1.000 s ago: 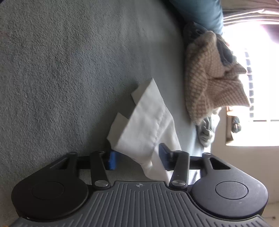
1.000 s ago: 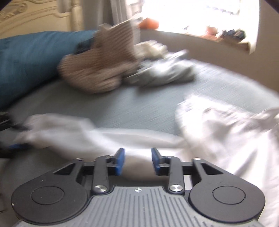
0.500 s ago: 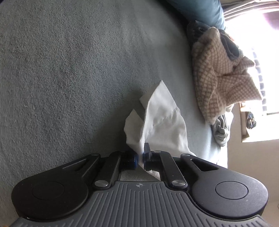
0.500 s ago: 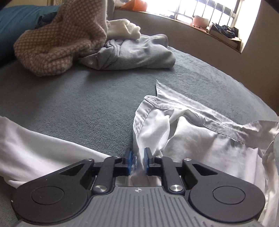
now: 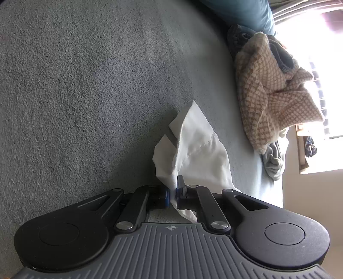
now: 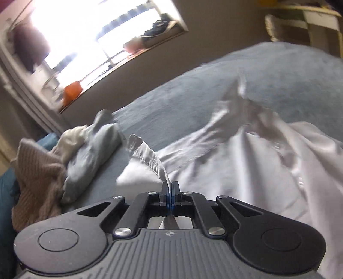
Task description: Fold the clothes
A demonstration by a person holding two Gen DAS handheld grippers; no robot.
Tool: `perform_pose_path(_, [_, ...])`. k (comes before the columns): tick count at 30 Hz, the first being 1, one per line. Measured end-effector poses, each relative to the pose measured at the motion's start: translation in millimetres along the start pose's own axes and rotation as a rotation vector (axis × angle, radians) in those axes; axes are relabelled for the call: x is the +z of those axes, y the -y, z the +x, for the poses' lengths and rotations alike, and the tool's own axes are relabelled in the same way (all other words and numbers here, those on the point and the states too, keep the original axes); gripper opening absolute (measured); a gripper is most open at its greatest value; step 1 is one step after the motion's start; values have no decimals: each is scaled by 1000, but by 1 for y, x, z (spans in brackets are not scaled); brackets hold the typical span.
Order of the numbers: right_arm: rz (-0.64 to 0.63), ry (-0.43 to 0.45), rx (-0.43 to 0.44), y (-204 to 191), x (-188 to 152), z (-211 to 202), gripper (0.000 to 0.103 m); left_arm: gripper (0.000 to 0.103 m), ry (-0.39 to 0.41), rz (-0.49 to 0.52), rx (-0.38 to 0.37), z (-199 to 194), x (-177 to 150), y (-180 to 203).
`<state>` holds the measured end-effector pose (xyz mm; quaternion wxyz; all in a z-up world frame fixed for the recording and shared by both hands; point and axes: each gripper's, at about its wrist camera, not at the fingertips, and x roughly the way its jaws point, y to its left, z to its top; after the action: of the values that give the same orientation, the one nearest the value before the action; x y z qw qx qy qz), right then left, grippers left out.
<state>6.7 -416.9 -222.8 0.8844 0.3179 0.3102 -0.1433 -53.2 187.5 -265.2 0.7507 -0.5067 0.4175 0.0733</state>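
Observation:
A white shirt (image 6: 246, 163) lies spread on a grey-blue bed cover (image 6: 278, 70). My right gripper (image 6: 170, 191) is shut on a stitched edge of the shirt, which stands up in a fold ahead of the fingers. In the left wrist view a white cuff end of the shirt (image 5: 193, 148) sticks out over the bed cover (image 5: 75, 96). My left gripper (image 5: 173, 192) is shut on it, blue pads pressed against the cloth. The right wrist view is blurred by motion.
A beige checked knit (image 5: 272, 94) and crumpled grey garments (image 6: 94, 150) are heaped by a teal pillow (image 5: 244, 10) at the bed's edge. A bright window with a cluttered sill (image 6: 103, 55) lies beyond. A pale chair (image 6: 300, 23) stands at far right.
Both grippers went from open to shut on the white shirt. The right gripper has since swung and tilted, lifting the shirt edge; the left holds nearly still.

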Motion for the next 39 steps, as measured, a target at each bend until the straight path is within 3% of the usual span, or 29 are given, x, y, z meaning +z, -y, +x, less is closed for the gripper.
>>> perform_pose_path(6, [201,60,-209,54,2,-18,4,5,11,-7,-8,-2,-2,-2])
perform_pose_path(9, [302,90,-314,82,3,-26,18,5,15,-9,-12,-3,-2,-3])
perform_pose_path(10, [302,106,-322,82,3,-31,18,5,17,-7,-13,-4,-2,-3])
perform_pose_path(12, [196,122,-276,65,5,-37,18,5,25,-6,-15,-6,-2,-1])
perform_pose_path(14, [32,75,-156,33,4,-37,18,4,33,-4,-16,-8,-2,0])
perform_pose_path(18, [-333,-193,164,-46,-22,-26,18,3,63,-3,-34,-17,1,4])
perform_pose_path(21, [-556,-345,281,-91,-63,-24,19,3,126,-24,-98,-36,9,8])
perform_pose_path(24, [-679,-390,307,-112,-99,-24,19,3,185,6,-133,-53,18,12])
perform_pose_path(27, [-705,-414,286,-116,-116,-18,19,3,178,31,-98,-54,19,4])
perform_pose_path(30, [-691,-404,251,-115,-110,-8,19,3,150,21,-55,-48,14,-10])
perform_pose_path(33, [-776,-364,268,-129,-97,4,19,3,129,29,-20,-45,9,-18])
perform_pose_path(35, [-859,-358,294,-140,-90,15,29,3,123,38,-8,-44,6,-20])
perform_pose_path(36, [-914,-373,312,-148,-89,23,42,3,121,41,-4,-44,5,-21])
perform_pose_path(37, [-968,-386,328,-155,-90,30,49,3,121,45,1,-44,4,-22])
perform_pose_path(39, [-1080,-428,376,-170,-95,46,50,3,122,48,12,-44,2,-24])
